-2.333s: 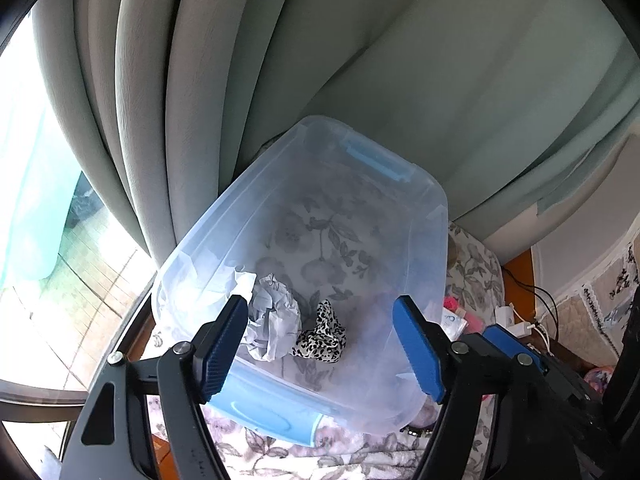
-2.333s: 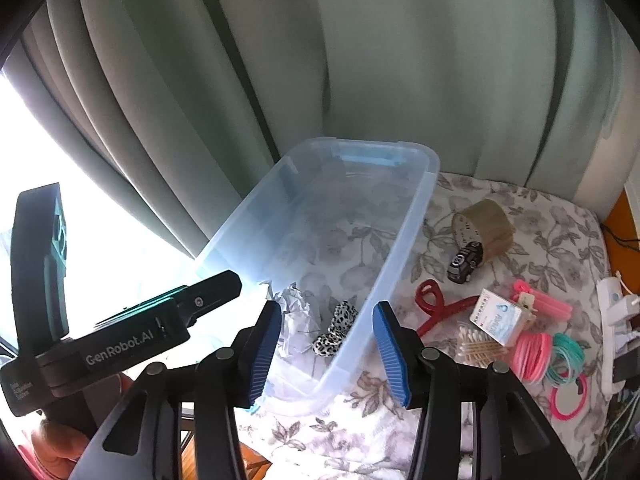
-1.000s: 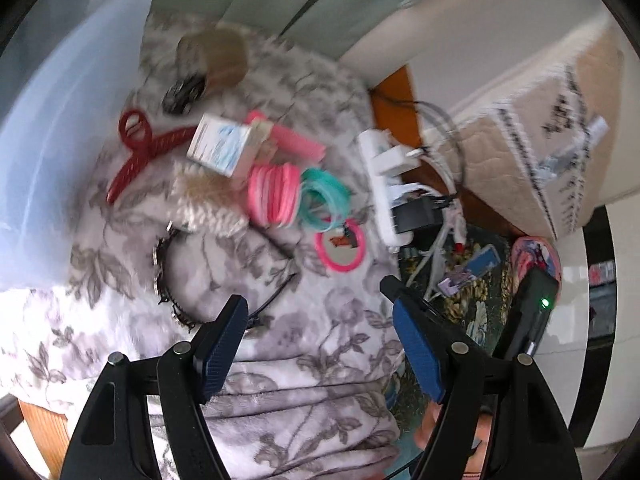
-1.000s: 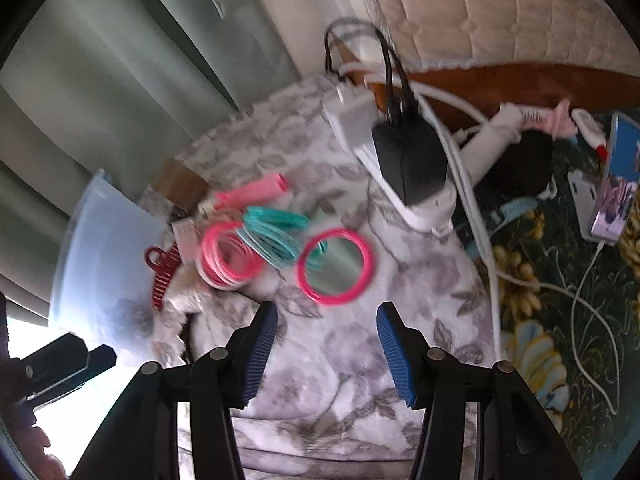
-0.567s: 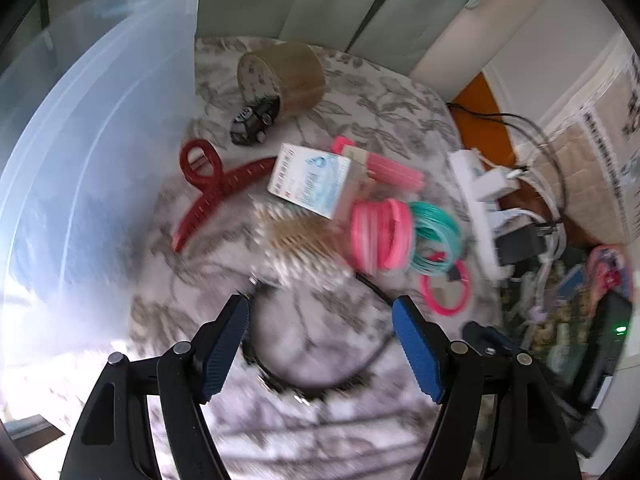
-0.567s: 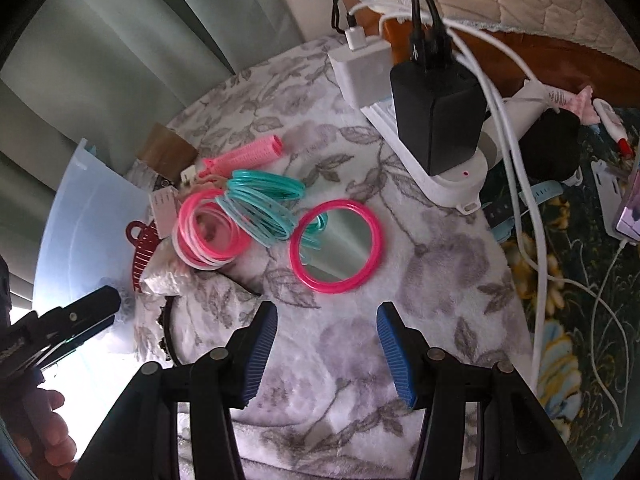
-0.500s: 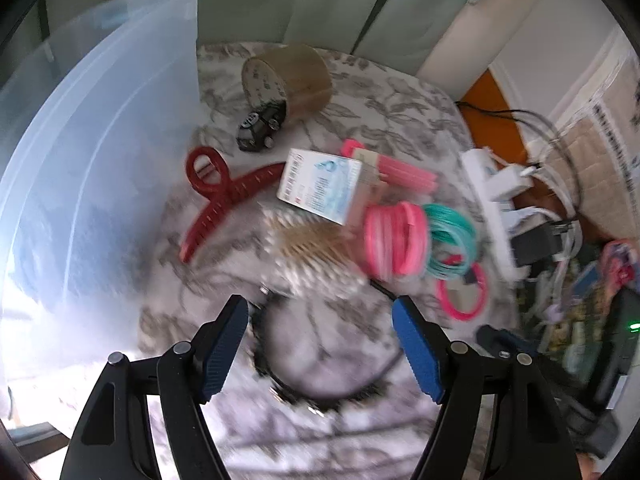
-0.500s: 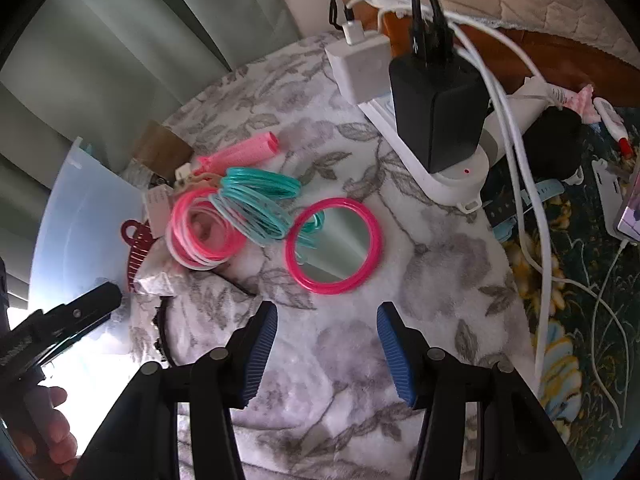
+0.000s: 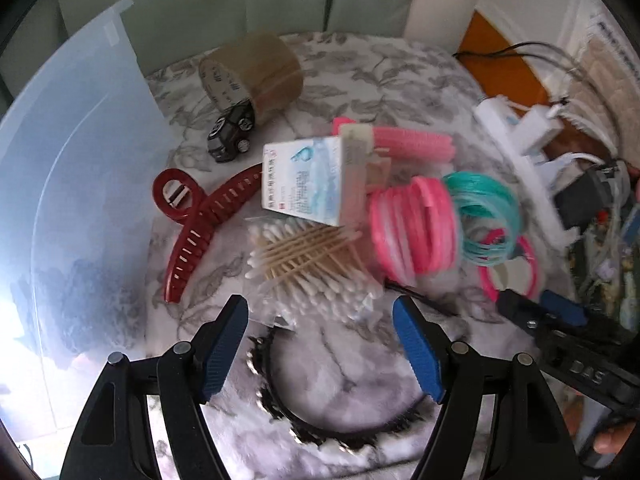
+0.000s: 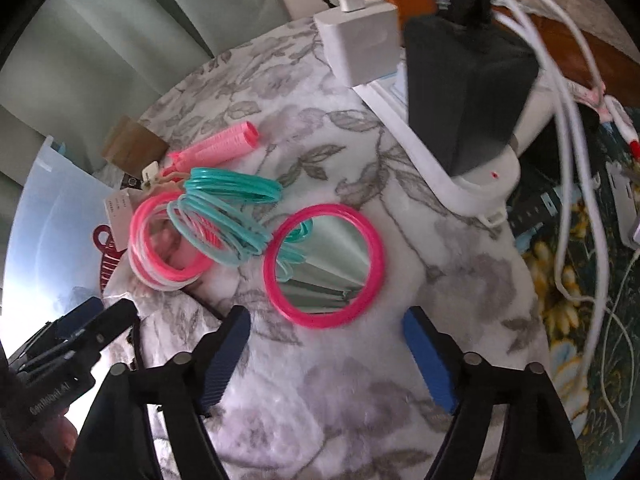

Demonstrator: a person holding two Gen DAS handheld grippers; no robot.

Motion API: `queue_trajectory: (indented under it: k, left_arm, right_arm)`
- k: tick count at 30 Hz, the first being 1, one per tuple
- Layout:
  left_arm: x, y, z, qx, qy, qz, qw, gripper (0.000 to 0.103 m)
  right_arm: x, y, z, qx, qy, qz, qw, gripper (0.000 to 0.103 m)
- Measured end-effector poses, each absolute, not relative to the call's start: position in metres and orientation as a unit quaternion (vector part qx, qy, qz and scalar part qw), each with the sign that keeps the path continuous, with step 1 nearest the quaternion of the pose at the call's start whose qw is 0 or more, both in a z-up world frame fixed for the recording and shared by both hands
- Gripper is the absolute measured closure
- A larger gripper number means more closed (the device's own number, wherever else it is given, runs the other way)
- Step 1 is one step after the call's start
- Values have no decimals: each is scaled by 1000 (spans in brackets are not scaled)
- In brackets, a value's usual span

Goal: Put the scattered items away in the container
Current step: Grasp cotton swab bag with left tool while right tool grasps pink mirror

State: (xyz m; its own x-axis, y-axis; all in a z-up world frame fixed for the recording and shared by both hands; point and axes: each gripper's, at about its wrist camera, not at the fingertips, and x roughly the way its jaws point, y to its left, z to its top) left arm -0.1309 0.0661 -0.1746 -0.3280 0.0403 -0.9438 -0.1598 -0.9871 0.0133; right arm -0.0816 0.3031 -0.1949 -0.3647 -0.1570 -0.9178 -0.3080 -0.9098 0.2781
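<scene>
I am bringing both grippers down over the clutter beside the clear plastic container (image 9: 72, 184), which I am using as my landmark. My left gripper (image 9: 320, 338) is hanging spread and empty over the packet of cotton swabs (image 9: 308, 268), just clear of the container's wall, with the black headband (image 9: 340, 420) lying closer to me than the packet. My right gripper (image 10: 326, 346) is opening its jaws with nothing between them, and the pink-rimmed mirror (image 10: 325, 265) lies just ahead of them, much farther from the container than the swabs. To do this well, I am judging that each claw should straddle one item only. The swab packet looks slippery, so I am aiming to pinch its middle. The mirror lies flat, so I am planning to catch its rim edge-on, keeping clear of the teal bangles (image 10: 228, 208) touching it.
</scene>
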Motion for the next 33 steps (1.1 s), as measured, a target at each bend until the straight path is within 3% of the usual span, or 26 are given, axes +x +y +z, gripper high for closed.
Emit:
queue_trajectory:
  k: [7,17,21,33]
  left_arm:
    - [-147,59,-186,-583,48,810,45,27]
    - [-151,55,-191,-588,52,805,50,29]
    - [-153,51,-189,-590,48,804,52,37]
    - [-141,52,-183,-590,45,804,49,47]
  right_arm:
    - [-96,298,-198,-560,181,807,53,11]
    - [-104,288,-201,-562,141,812,73,11]
    - [-105,286,-201,-566,126,810,84,15]
    - [-102,290,-198,-568,112,809,99,33]
